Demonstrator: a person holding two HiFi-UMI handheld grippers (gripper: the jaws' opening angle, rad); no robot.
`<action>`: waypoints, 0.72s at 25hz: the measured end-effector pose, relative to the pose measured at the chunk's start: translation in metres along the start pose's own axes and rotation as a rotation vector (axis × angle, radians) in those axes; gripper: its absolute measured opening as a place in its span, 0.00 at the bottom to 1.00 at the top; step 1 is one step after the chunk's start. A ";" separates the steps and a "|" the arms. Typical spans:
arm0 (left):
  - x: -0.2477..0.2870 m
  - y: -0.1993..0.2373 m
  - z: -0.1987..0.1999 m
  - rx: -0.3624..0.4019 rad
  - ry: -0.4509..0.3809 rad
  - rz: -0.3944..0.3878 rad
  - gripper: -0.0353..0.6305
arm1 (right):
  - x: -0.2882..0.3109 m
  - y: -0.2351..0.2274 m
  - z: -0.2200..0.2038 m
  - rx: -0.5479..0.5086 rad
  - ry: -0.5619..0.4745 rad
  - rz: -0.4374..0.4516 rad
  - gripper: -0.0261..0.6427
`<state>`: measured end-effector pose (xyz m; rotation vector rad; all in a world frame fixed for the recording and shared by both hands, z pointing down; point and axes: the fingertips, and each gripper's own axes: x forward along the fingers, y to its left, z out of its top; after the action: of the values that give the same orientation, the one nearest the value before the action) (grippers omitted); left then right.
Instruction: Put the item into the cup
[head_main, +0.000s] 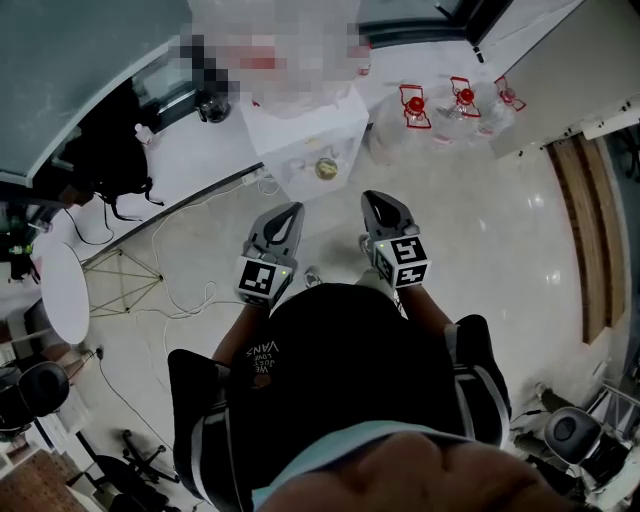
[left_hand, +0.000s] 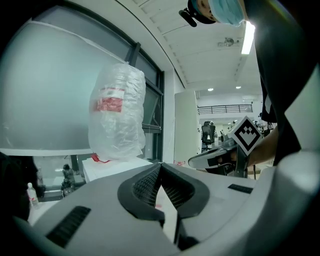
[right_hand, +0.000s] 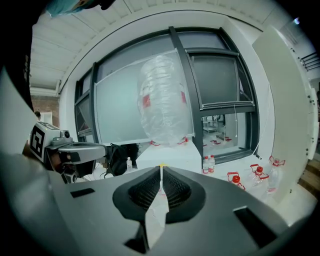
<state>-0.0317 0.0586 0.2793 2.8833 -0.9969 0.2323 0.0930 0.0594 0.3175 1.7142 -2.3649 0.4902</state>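
1. Below our head camera, we hold the left gripper (head_main: 288, 212) and the right gripper (head_main: 380, 203) side by side in front of our body, over a glossy pale floor (head_main: 480, 240).
2. We see the left gripper's jaws closed, their tips meeting, with nothing between them.
3. We see the right gripper's jaws likewise pressed together and empty.
4. Ahead of both grippers stands a white table (head_main: 300, 140). A small round yellowish thing (head_main: 326, 168) sits on its near part, apart from both grippers. We cannot tell whether it is the cup or the item.
5. A large clear plastic bag (right_hand: 162, 100) with red print stands on the table's far side, in front of the window (right_hand: 220, 75).
6. Clear jugs (head_main: 463, 100) with red handles stand on the floor to the right of the table, and a black bag (head_main: 100, 160) lies well off to its left.
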 end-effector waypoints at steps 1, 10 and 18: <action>-0.002 -0.001 0.000 0.002 0.004 -0.003 0.08 | -0.001 0.002 0.000 0.001 0.000 0.003 0.11; -0.022 0.010 0.006 0.016 0.004 0.016 0.08 | -0.006 0.014 0.006 0.012 -0.017 0.009 0.11; -0.029 0.013 0.005 0.014 0.009 0.020 0.08 | -0.010 0.009 0.011 0.024 -0.029 -0.010 0.11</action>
<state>-0.0613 0.0654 0.2703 2.8832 -1.0268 0.2534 0.0879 0.0667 0.3029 1.7543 -2.3788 0.4978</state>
